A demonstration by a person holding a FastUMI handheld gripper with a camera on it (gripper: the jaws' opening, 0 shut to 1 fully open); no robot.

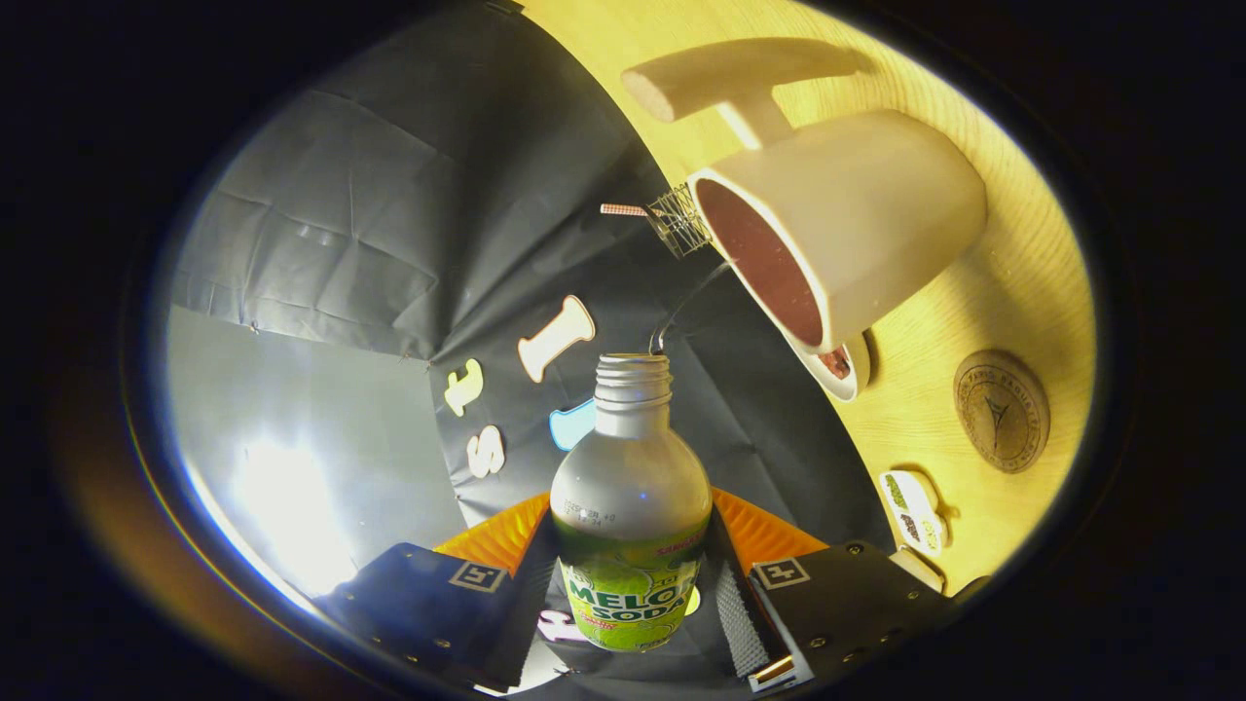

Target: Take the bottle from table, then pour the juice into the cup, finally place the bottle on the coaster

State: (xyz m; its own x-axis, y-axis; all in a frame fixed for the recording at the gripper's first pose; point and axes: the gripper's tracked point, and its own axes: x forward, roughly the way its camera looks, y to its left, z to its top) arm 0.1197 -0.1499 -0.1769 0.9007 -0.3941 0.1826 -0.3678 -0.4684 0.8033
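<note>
While the bottle [631, 506] is clamped between the claw [631, 594] fingers at lower centre, uncapped and tilted, a thin stream is being poured into the cup [837, 229] at upper right. Next, the bottle must be righted and set on the coaster [1002, 411], on the surface [934, 389] at right.

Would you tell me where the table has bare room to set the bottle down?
With the tongs shut on the bottle, bare wood on the table lies between the cup and the round coaster. It is crowded near the cup's mouth, by the small dish, and around the small packet below the coaster.
</note>
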